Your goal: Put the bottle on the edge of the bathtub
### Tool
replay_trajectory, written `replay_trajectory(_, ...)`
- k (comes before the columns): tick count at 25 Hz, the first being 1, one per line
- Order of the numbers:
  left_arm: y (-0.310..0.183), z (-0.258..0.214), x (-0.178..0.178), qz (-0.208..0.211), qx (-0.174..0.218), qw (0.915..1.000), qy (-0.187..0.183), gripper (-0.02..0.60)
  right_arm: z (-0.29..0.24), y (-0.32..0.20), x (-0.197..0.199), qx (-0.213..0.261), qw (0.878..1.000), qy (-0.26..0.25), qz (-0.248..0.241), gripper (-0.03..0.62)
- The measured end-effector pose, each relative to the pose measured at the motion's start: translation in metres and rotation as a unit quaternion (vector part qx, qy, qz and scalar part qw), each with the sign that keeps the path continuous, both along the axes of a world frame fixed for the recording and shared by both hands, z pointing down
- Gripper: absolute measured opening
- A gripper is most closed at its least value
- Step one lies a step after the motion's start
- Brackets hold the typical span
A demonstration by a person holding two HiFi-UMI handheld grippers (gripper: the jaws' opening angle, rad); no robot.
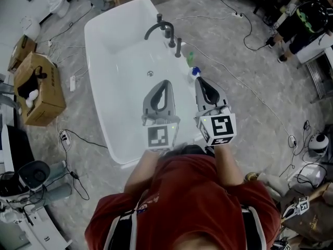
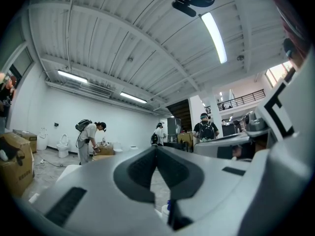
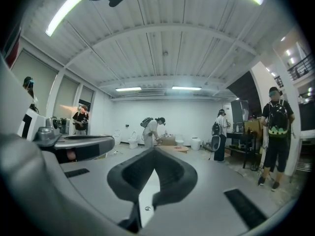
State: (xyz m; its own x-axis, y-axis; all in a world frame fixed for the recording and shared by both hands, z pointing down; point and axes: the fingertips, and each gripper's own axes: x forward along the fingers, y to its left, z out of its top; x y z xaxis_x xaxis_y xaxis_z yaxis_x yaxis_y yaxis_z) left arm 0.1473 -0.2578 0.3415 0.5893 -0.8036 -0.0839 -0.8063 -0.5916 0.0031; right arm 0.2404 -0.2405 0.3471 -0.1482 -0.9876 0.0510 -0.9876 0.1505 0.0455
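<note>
Both tools held over the bathtub's [image 1: 104, 46] near end, both clenched on nothing: left tool [image 1: 165, 83], right tool [image 1: 201, 80]. Blue-capped bottle [image 1: 194, 73] sits just beyond the right tool's tip, slightly left of it, at the tub's right rim; whether it is on the rim or beside it, cannot tell. It seems upright. Right tool is nearer. Green bottle [image 1: 190, 57] stands farther along.

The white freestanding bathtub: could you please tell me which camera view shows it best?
The head view: it shows the whole white freestanding bathtub from above. The left gripper view catches only a pale edge at lower left, and the right gripper view only a white sliver low in the middle.
</note>
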Motion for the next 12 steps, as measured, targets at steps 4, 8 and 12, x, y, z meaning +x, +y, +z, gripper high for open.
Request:
replay_trajectory(4, 0.0020, -0.0019, 0.0020, 0.002, 0.003, 1.0000, 0.001, 0.016, 0.0017, 0.0001, 0.0028, 0.000, 1.000, 0.002, 0.004, 0.012)
replay_trajectory(8, 0.0050, -0.0017, 0.0033, 0.002, 0.002, 1.0000, -0.001, 0.016, 0.0018, 0.0023, 0.0046, 0.001, 1.000, 0.002, 0.004, 0.012)
replay_trajectory(12, 0.0052, -0.0021, 0.0035, 0.003, 0.004, 1.0000, 0.000, 0.016, 0.0014, 0.0021, 0.0070, 0.002, 1.000, 0.003, 0.007, 0.012)
